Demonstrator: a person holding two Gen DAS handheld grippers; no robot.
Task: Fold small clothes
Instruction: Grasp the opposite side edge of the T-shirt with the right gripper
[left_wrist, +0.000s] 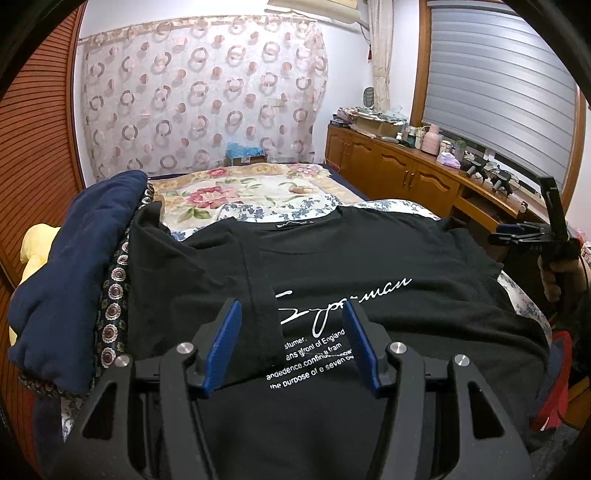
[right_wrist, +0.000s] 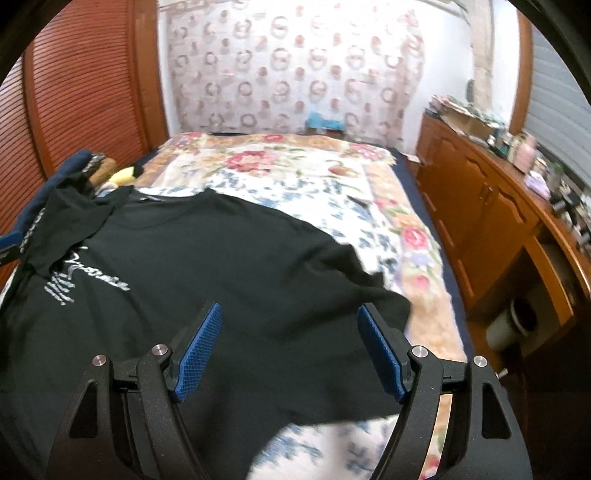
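Black T-shirt (left_wrist: 369, 258) lies on the bed (right_wrist: 295, 173), just ahead of both grippers. One sleeve (left_wrist: 255, 266) is folded in; the rest remains. Left gripper (left_wrist: 291, 347) half open, empty; right gripper (right_wrist: 290, 345) wide open (nothing held).

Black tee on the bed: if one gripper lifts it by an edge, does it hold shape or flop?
Probably flops: the tee lies limp, its left sleeve already folded over in soft creases. Likely light, being thin knit. It may drag on the bedspread rather than slide, cloth on cloth.
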